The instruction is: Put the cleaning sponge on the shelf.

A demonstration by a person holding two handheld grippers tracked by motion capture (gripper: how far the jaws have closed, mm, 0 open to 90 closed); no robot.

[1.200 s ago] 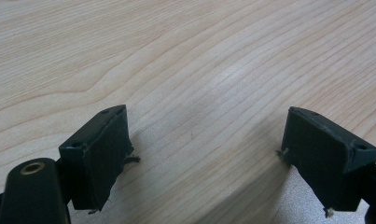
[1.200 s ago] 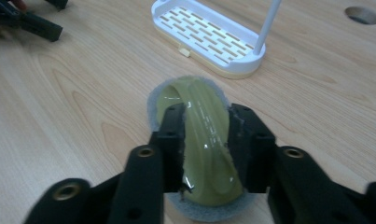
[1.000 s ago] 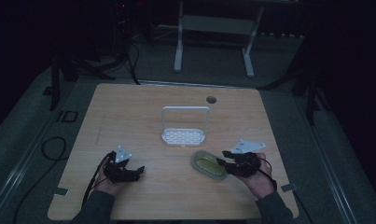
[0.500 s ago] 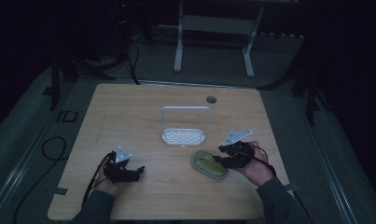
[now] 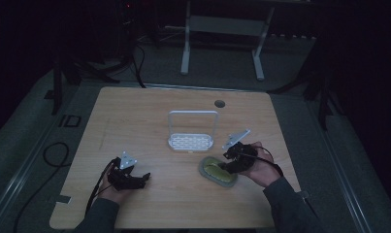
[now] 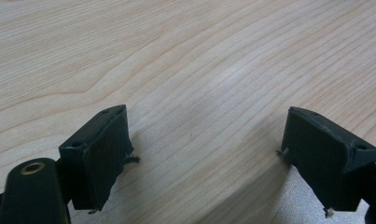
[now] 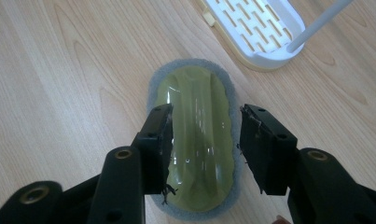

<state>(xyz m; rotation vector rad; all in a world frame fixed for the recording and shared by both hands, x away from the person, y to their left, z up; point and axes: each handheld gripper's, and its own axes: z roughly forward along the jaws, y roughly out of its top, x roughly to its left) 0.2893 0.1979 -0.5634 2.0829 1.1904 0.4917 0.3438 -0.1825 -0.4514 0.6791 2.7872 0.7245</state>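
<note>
An oval scrubbing pad [image 5: 216, 171] with a glossy olive-green top [image 7: 199, 107] and a grey fringe lies flat on the wooden table [image 5: 135, 121]. My right gripper [image 5: 230, 158] hangs just over its near end. Its jaws have just been opening and now stand open [image 7: 205, 140], with the green top between and below them and no pad pressing on it. My left gripper [image 5: 140, 178] rests low at the front left. It is open [image 6: 206, 154], with only bare wood between its fingers.
A white slotted rack [image 5: 190, 142] with a tall wire handle stands just beyond the pad, and its corner [image 7: 265, 28] shows close ahead in the right gripper view. A round cable hole [image 5: 219, 103] sits near the table's far edge. Dark floor surrounds the table.
My right hand has shifted left and a little away from the person, coming over the pad. The pad lies where it was. The left hand has stayed still.
</note>
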